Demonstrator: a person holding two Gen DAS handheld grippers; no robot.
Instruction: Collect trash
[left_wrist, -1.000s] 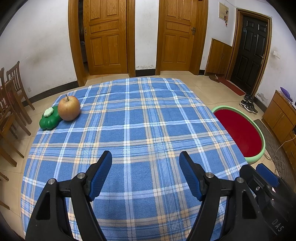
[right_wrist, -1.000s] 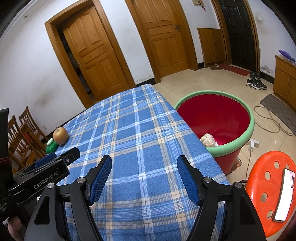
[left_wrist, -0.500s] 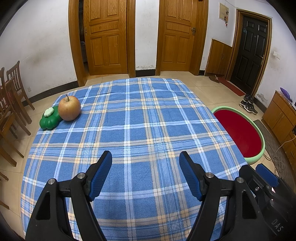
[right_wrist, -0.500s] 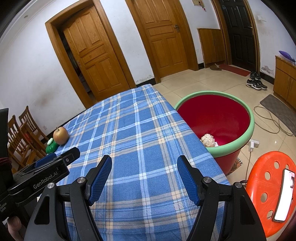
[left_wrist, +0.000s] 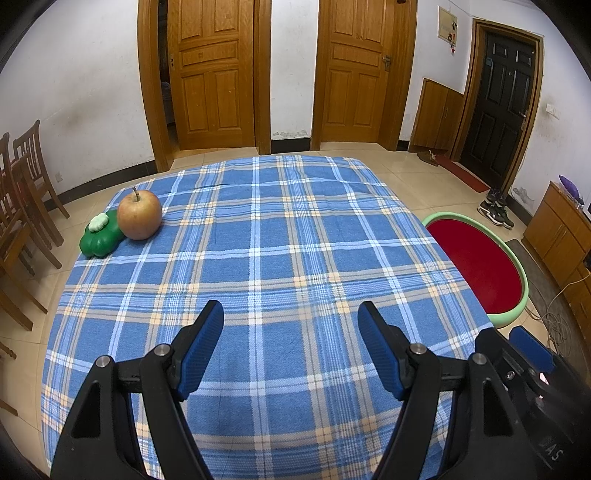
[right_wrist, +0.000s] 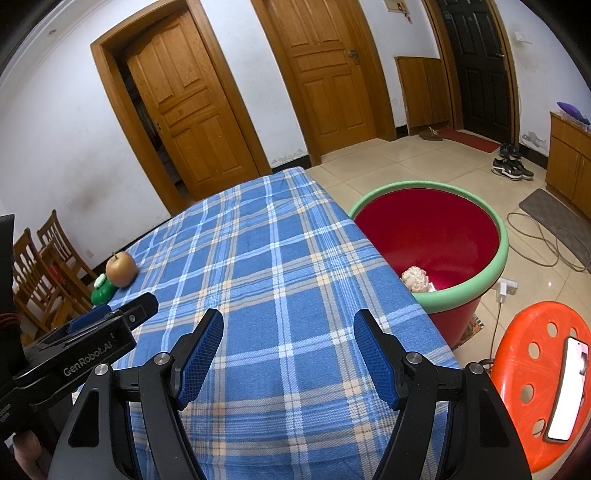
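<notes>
We see left gripper (left_wrist: 290, 314) low centre, jaws spread, nothing held. Right gripper (right_wrist: 288, 321) likewise spread, nothing held. Crumpled paper wad (right_wrist: 414, 278) lies inside red tub (right_wrist: 476, 275), right of frame. Apple (left_wrist: 139, 215) touching green toy (left_wrist: 99, 240), upper left on plaid tablecloth (left_wrist: 280, 236).

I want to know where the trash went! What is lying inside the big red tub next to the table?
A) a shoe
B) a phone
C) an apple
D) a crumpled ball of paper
D: the right wrist view shows a whitish crumpled paper ball lying at the bottom of the red tub, while the apple sits on the table.
</notes>
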